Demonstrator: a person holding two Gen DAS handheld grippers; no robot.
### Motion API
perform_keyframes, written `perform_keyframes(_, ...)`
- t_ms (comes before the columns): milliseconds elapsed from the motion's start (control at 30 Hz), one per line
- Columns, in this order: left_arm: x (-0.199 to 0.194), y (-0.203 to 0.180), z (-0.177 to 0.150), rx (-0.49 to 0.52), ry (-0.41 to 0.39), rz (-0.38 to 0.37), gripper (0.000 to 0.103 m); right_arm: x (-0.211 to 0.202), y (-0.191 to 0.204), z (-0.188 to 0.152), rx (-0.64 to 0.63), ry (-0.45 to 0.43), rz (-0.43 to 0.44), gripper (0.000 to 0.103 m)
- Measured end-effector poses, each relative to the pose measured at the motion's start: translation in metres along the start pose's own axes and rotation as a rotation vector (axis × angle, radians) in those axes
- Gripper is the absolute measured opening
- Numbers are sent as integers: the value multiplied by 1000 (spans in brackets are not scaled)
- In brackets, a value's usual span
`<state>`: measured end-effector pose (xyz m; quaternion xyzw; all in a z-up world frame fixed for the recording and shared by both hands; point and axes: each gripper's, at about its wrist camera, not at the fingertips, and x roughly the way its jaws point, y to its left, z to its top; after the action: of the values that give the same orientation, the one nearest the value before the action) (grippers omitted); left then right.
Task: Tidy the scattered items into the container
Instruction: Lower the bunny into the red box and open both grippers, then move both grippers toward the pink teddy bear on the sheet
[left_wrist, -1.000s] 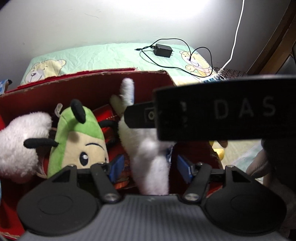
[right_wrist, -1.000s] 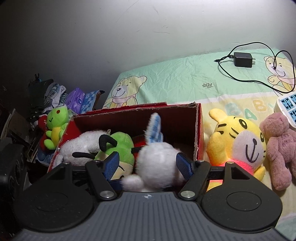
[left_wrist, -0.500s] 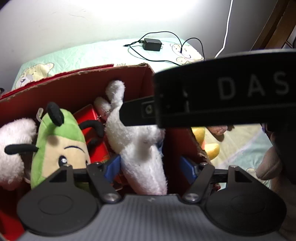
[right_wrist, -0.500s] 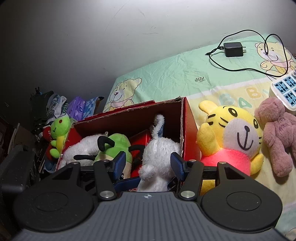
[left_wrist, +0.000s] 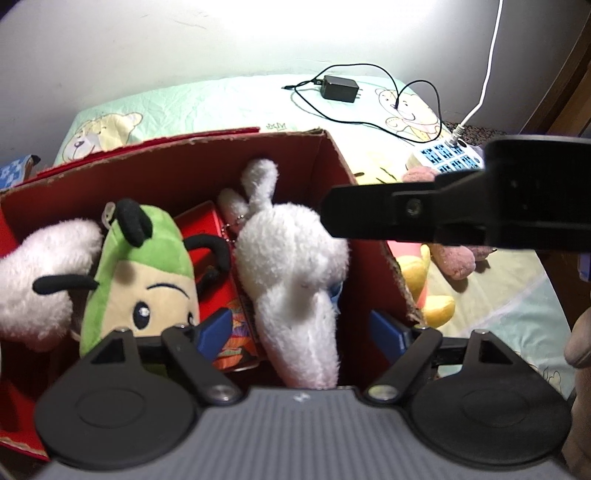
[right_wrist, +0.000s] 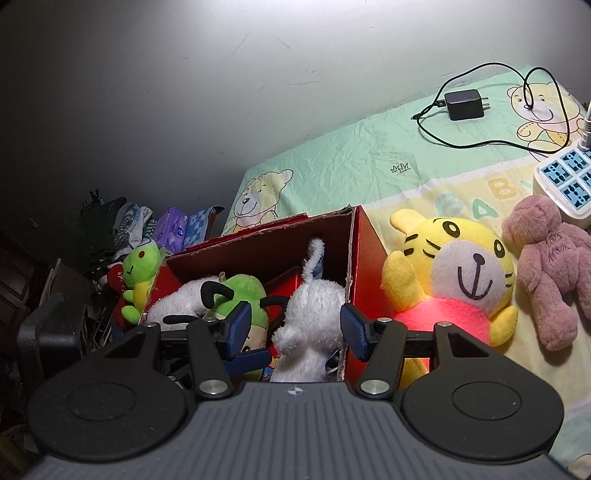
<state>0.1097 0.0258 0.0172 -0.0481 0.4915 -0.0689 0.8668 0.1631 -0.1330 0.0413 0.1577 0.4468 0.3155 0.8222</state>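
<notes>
Left claw (left_wrist: 301, 330), seen from its own wrist camera, is released: its jaws have just been opening, and the white plush rabbit (left_wrist: 295, 273) stands between the blue pads (left_wrist: 214, 328) with a gap on either side. Right claw (right_wrist: 295, 328) has its jaws apart, having just been closing earlier in the last second; from the right wrist view the rabbit (right_wrist: 310, 314) and the box's right wall appear between the pads, but whether those pads touch anything cannot be told. In the left wrist view the right claw's black body crosses the upper right, level with the box's right edge.

Red cardboard box (left_wrist: 207, 166), the container, lies directly past both claws on the bed. Inside it, from left to right in the left wrist view: a white fluffy plush (left_wrist: 40, 273), a green plush with black antennae (left_wrist: 147, 273), a red tin (left_wrist: 207, 236) behind it, and the rabbit, ears pointing toward the far wall of the box.

Outside the box, just beside its right wall, a yellow tiger plush (right_wrist: 454, 280) lies on the bed, with a pink teddy bear (right_wrist: 550, 266) beside it on the right. A small green frog plush (right_wrist: 138, 277) sits at the box's left outer corner.

Farther back, a white power strip (right_wrist: 565, 181) rests near the teddy bear's head, and a black charger (right_wrist: 463, 105) with its looped cable lies on the bear-print bed sheet (right_wrist: 351, 155) near the wall.
</notes>
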Motion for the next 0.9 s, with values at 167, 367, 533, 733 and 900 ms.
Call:
perform_keyframes(167, -8, -5, 3, -13, -16, 53, 85, -9, -5, 2, -9, 0, 29, 58)
perform_keyframes(367, -17, -9, 14, -18, -46, 118, 88, -22, -17, 7, -3, -15, 67, 58)
perform_keyframes(533, -34, -24, 22, -9, -83, 138, 88, -36, -31, 14, 8, -34, 76, 58)
perform_keyframes(733, -39, -49, 35, 21, -120, 155, 88, -52, -58, 19, 33, -55, 57, 58)
perform_keyframes(900, -38, -73, 46, 43, -135, 140, 88, -63, -88, 19, 61, -66, 9, 58)
